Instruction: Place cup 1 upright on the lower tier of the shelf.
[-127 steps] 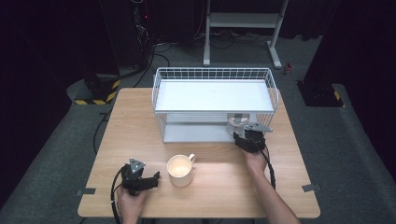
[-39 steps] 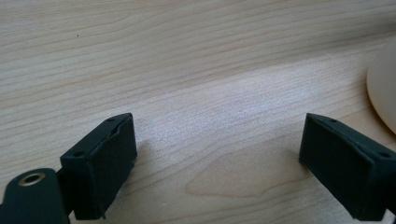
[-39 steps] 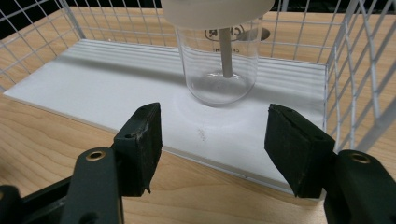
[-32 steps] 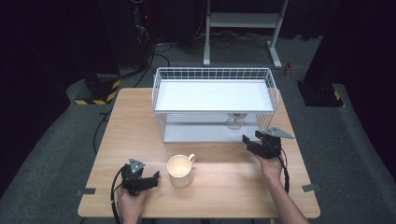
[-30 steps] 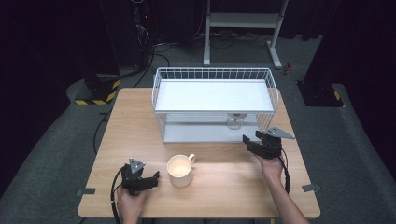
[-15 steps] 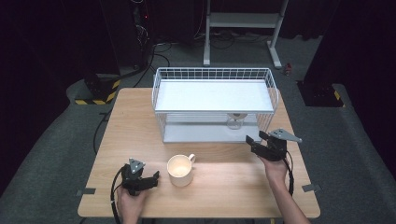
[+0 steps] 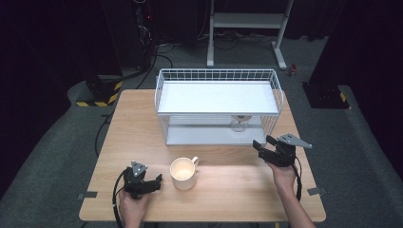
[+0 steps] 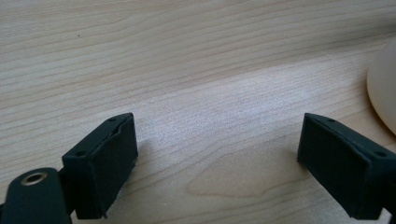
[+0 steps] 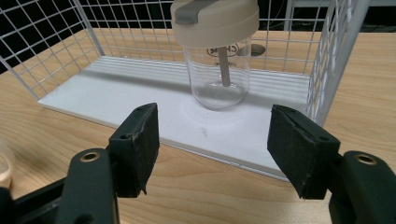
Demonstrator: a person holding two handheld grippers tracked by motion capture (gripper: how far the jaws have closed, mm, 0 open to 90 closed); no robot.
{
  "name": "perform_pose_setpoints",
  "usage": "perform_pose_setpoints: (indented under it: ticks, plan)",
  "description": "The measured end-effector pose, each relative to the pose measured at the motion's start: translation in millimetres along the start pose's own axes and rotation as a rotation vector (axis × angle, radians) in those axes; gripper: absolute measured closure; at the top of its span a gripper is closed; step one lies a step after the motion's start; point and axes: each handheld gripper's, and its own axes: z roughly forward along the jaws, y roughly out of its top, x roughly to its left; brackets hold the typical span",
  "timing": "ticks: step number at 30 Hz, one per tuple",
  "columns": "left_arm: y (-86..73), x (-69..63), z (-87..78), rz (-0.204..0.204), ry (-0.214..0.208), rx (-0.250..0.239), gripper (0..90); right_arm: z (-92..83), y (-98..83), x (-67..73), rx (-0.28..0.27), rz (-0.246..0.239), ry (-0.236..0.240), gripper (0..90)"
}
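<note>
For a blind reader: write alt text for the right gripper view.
A clear tumbler with a beige lid stands upright on the lower white shelf of a wire rack. The right gripper faces it with open jaws, nothing between them, over the wooden table.

The right gripper (image 7: pixel 262 144) has drawn back from the tumbler (image 7: pixel 239 122), jaws now empty.

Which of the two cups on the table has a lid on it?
The clear tumbler standing on the lower shelf of the white wire rack; it has a cream lid and a straw. The cream mug out on the tabletop is open-topped, with a handle.
</note>
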Motion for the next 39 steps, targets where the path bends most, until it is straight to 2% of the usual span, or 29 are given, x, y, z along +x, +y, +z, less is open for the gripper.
perform_pose_setpoints:
  ticks: [36, 39]
  plan:
    - [0.0, 0.1, 0.0, 0.001, 0.001, 0.0, 12.4, -31.9, -13.7, -7.9, -0.019, 0.019, -0.001, 32.9]
    - [0.0, 0.1, 0.0, 0.001, 0.001, 0.0, 12.4, -33.9, -15.8, -7.4, -0.016, 0.006, -0.004, 32.5]
